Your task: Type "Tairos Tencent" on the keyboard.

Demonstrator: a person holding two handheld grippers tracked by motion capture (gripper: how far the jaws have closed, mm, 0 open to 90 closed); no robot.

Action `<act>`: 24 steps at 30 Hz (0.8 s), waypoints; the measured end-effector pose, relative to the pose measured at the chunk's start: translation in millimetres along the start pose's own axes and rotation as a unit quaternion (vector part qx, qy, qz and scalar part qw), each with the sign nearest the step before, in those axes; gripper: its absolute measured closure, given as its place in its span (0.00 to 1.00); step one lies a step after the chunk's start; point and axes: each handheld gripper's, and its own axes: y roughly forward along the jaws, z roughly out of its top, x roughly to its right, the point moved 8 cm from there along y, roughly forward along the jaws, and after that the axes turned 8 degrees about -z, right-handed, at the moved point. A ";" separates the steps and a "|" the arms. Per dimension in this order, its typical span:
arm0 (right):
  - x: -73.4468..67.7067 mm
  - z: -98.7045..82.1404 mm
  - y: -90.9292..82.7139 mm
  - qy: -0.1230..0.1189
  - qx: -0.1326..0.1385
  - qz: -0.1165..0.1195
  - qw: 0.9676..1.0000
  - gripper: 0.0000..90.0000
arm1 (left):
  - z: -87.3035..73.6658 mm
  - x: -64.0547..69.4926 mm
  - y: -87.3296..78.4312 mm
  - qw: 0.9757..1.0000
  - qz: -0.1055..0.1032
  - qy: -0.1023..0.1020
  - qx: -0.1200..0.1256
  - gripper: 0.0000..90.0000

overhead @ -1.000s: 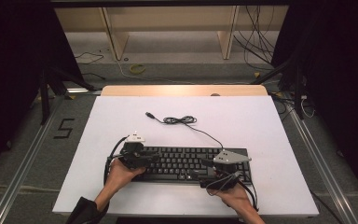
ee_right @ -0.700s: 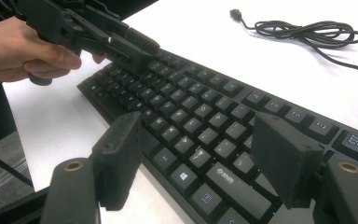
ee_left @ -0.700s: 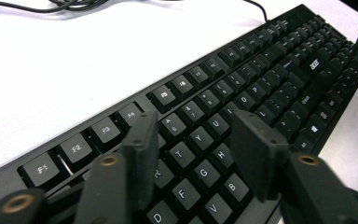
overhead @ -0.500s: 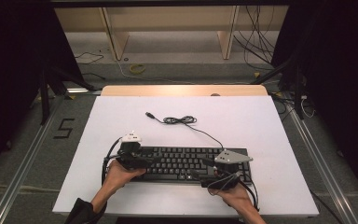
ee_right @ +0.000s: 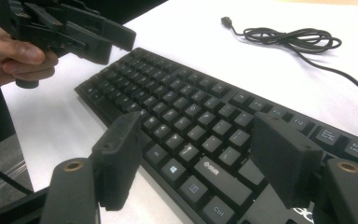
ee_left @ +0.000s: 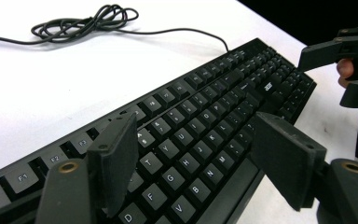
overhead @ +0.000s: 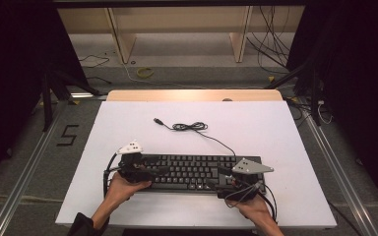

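Since the earlier frame our left gripper (ee_left: 193, 163) had just been opening over the keyboard (overhead: 192, 172), both grippers, the right gripper (ee_right: 200, 158) too, stood wide and empty, so the keyboard lay released on the table (overhead: 275, 128).

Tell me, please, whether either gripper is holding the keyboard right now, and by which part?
Nothing is held. The left gripper has just opened its jaws above the left end of the keyboard; the right gripper stands open over its right end.
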 end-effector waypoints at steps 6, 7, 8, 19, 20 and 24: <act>3.6 -1.5 -5.9 0.001 0.004 -0.004 1.000 0.39 | -1.7 5.4 -6.9 1.000 -0.003 0.002 0.015 0.33; 4.2 -2.1 -6.9 0.001 0.004 -0.005 1.000 0.39 | -2.4 6.3 -8.0 1.000 -0.004 0.004 0.015 0.33; 4.9 -2.7 -7.8 0.001 0.004 -0.006 1.000 0.39 | -3.0 7.0 -9.1 1.000 -0.004 0.004 0.016 0.32; 9.6 -8.4 -18.3 -0.005 0.010 -0.017 1.000 0.39 | -12.8 14.3 -23.0 1.000 -0.008 0.007 0.026 0.31; 10.2 -9.0 -19.3 -0.005 0.011 -0.018 1.000 0.39 | -13.8 14.7 -24.0 1.000 -0.008 0.007 0.028 0.31; 12.0 -11.4 -23.4 -0.007 0.015 -0.022 1.000 0.38 | -19.0 16.7 -27.2 1.000 -0.009 0.003 0.028 0.31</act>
